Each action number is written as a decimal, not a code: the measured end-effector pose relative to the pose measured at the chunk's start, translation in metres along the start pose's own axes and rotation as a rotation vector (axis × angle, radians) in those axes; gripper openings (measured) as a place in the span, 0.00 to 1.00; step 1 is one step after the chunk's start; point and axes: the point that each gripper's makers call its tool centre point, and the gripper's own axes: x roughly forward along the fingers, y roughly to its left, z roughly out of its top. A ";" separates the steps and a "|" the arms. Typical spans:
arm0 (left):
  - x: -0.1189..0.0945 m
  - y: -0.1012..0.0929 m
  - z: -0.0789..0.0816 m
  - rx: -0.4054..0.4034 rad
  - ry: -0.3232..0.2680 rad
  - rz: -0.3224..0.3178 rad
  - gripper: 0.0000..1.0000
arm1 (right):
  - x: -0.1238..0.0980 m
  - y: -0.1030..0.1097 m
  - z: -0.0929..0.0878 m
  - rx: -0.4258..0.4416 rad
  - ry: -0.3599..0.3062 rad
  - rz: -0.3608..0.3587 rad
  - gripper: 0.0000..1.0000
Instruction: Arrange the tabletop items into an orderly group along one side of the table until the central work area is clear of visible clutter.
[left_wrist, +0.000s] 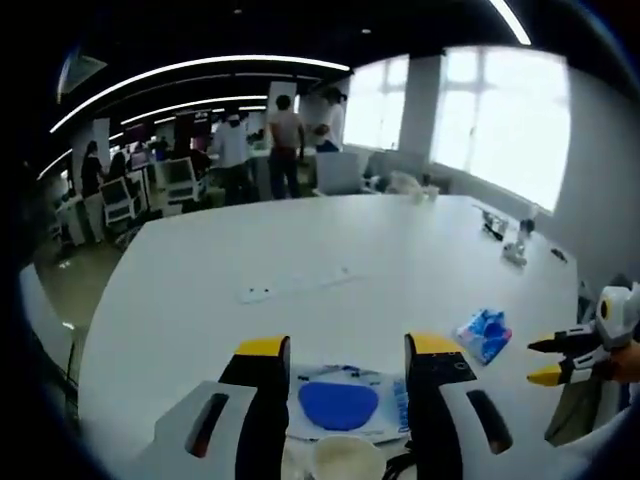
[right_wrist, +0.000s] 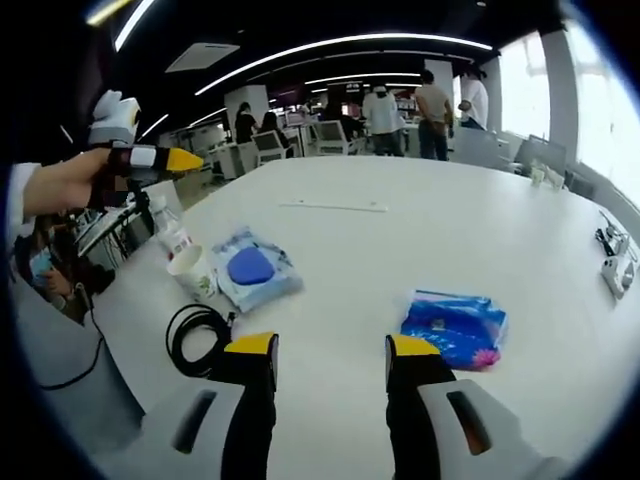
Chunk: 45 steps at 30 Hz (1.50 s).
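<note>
Both jaws wide and empty, I hold my right gripper before the blue tissue pack lying toward the white table's centre; my left gripper frames the wipes packet and cup at the near edge. I'd pinch the pack squarely and lift clear.

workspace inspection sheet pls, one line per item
surface: white table, middle mostly bare
job's things: wipes pack with blue lid, paper cup touching it, blue tissue pack lying apart, bottle near the edge
clutter: small items at the far side, too small to name
grippers: left gripper open over the wipes pack; right gripper open, holding nothing
cables: black coiled cable beside the cup
surroundings: open office, people standing, chairs, bright windows
</note>
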 end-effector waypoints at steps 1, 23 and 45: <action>0.000 0.004 0.001 -0.008 -0.003 0.003 0.42 | 0.000 0.001 0.000 0.000 0.000 -0.001 0.40; -0.004 0.070 -0.004 -0.193 -0.007 0.038 0.34 | 0.011 0.031 0.004 0.017 0.003 0.021 0.40; 0.012 0.100 -0.054 -0.283 0.081 -0.012 0.30 | 0.038 0.056 0.001 0.065 0.026 0.037 0.40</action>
